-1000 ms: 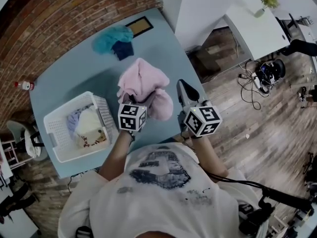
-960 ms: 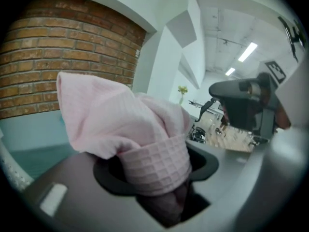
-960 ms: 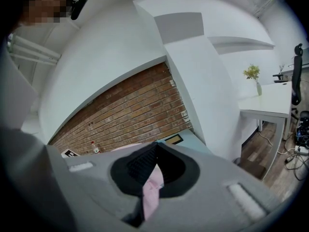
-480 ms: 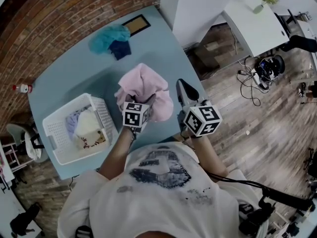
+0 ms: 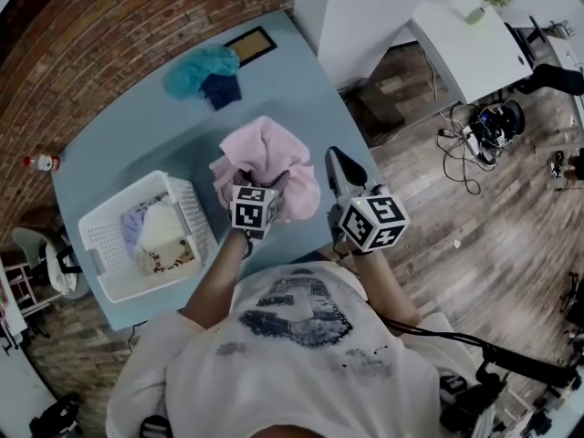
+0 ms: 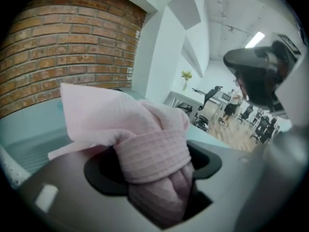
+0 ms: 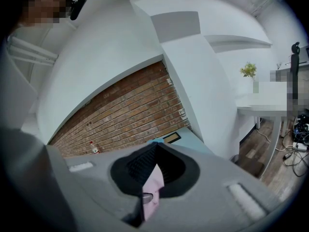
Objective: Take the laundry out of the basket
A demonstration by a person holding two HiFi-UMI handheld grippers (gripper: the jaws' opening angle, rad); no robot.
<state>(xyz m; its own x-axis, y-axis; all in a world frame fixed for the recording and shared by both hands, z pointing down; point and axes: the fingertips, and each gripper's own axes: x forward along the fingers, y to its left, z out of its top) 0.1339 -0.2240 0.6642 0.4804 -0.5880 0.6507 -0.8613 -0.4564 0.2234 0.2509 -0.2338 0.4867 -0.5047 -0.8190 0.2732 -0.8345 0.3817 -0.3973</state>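
Note:
A pink towel (image 5: 266,162) lies bunched on the blue table (image 5: 128,144), right of the white laundry basket (image 5: 99,245). My left gripper (image 5: 259,186) sits at the towel's near edge. In the left gripper view a thick fold of the towel (image 6: 149,153) fills the gap between the jaws, which have just been opening and still touch it. My right gripper (image 5: 336,164) hangs over the table's right edge, beside the towel, jaws together. A sliver of pink shows behind its jaws (image 7: 153,151). The basket holds pale cloth (image 5: 162,231).
A teal and dark blue cloth pile (image 5: 205,73) lies at the table's far side, next to a framed picture (image 5: 255,47). A small bottle (image 5: 41,162) stands at the far left edge. Brick wall lies beyond; wooden floor with cables is to the right.
My left gripper has sunk toward the table with the pink towel, which now rests bunched on the tabletop. The right gripper has stayed where it was.

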